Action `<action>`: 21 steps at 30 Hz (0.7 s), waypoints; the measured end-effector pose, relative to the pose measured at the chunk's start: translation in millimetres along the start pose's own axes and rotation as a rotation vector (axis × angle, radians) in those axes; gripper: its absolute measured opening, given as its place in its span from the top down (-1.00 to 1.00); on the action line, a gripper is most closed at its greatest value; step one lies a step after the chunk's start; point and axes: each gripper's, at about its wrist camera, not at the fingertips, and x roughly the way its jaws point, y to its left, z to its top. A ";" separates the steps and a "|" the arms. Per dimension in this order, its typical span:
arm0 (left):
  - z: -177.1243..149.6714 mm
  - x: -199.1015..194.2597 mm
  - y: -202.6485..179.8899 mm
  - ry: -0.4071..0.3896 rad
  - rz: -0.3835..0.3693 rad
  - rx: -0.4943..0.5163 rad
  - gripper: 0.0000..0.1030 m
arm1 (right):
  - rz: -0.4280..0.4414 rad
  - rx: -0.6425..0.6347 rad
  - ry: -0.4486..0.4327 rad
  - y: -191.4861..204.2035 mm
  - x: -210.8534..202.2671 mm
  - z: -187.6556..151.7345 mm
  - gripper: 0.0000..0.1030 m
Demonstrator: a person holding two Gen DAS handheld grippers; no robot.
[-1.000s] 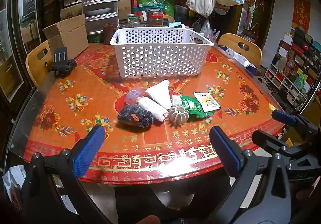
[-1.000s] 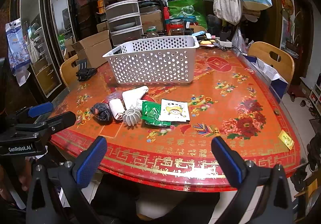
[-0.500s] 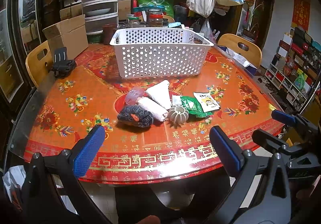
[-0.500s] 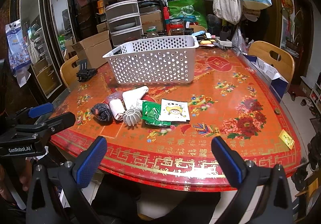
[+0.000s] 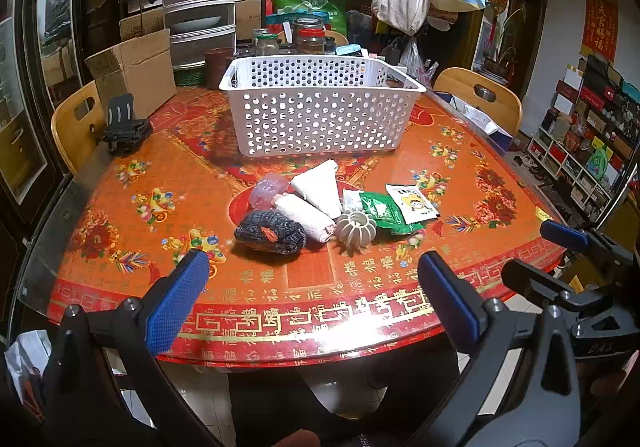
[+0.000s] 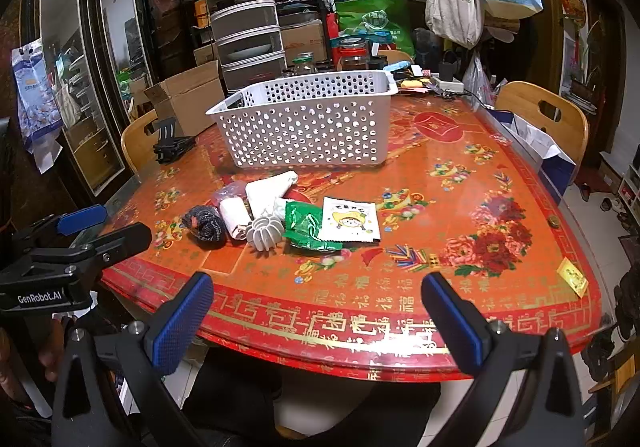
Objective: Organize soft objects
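I am looking across a round table [image 5: 100, 207] whose glossy red-orange cover, printed with flowers and gold characters, is catching the light. Toward its far side a white plastic basket [image 5: 320, 115], rectangular and perforated with round holes, is standing upright. Nearer me, the soft things are lying in a loose cluster at mid-table, well apart from both tools: a white cloth folded to a wedge [image 5: 318, 187], a white rolled cloth [image 5: 306, 217] touching it, a dark knitted bundle [image 5: 270, 233] with an orange patch, a crinkled green packet [image 5: 380, 211], a flat white sachet [image 5: 412, 203] with a cartoon print overlapping it, a pale ribbed pumpkin-shaped piece [image 5: 356, 229], and a translucent pinkish ball [image 5: 266, 191] behind the roll.

I am holding the left gripper [image 5: 312, 295] at the near table edge, its blue textured pads spread wide, gripping nothing. The right gripper [image 6: 316, 315] is hanging likewise, jaws fully parted, empty, touching nothing.
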 end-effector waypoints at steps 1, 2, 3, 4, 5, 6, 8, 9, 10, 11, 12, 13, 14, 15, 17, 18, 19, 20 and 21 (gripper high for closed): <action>-0.1 0.4 0.1 0.000 0.001 0.000 -1.00 | 0.000 0.000 0.000 0.1 -0.1 0.0 -1.00; -0.1 0.1 0.1 0.000 0.001 0.000 -1.00 | 0.000 0.000 0.000 0.1 0.0 0.0 -1.00; -0.1 0.3 0.2 0.000 0.000 0.000 -1.00 | 0.000 0.001 0.000 0.1 0.0 0.0 -1.00; -0.2 0.4 0.1 0.000 0.000 0.000 -1.00 | 0.000 0.001 0.000 0.1 0.0 0.0 -1.00; -0.1 0.3 0.2 0.000 0.000 0.000 -1.00 | 0.000 0.001 0.000 0.1 0.0 0.0 -1.00; -0.2 0.3 0.2 0.000 0.000 0.000 -1.00 | 0.000 0.001 0.000 0.2 0.0 0.0 -1.00; -0.2 0.3 0.0 -0.001 0.000 0.000 -1.00 | 0.000 0.001 0.001 0.3 0.5 -0.4 -1.00; -0.3 -0.2 -0.1 -0.001 0.001 0.000 -1.00 | 0.001 0.001 0.000 0.2 0.5 -0.4 -1.00; -0.2 0.3 0.1 -0.001 0.000 0.000 -1.00 | 0.001 0.001 0.001 0.3 0.5 -0.4 -1.00; -0.3 -0.1 0.0 -0.001 0.000 0.000 -1.00 | 0.000 0.001 0.001 0.4 0.5 -0.4 -1.00; -0.2 0.4 0.1 0.000 0.001 0.000 -1.00 | 0.000 0.001 0.000 0.3 0.5 -0.4 -1.00; -0.3 0.2 0.1 -0.001 0.000 0.000 -1.00 | 0.001 0.000 0.000 0.3 0.5 -0.4 -1.00; -0.3 0.3 0.1 -0.001 0.000 0.000 -1.00 | 0.000 0.001 0.000 0.3 0.5 -0.4 -1.00; -0.3 0.3 0.1 -0.001 0.000 0.000 -1.00 | 0.001 0.001 0.000 0.3 0.6 -0.3 -1.00; -0.4 -0.1 0.2 -0.003 0.001 -0.001 -1.00 | 0.001 0.001 0.000 0.4 0.6 -0.3 -1.00; -0.3 0.0 0.2 -0.004 0.001 -0.001 -1.00 | 0.001 0.001 0.000 0.4 0.6 -0.3 -1.00; 0.2 0.2 0.0 -0.005 0.002 0.000 -1.00 | 0.002 0.001 0.000 0.4 0.6 -0.3 -1.00; 0.5 0.1 -0.3 -0.008 0.003 0.003 -1.00 | 0.003 0.002 0.000 0.6 0.8 -0.6 -1.00; 0.7 0.0 -0.7 -0.012 0.001 0.007 -1.00 | 0.004 0.002 -0.001 0.7 0.8 -0.6 -1.00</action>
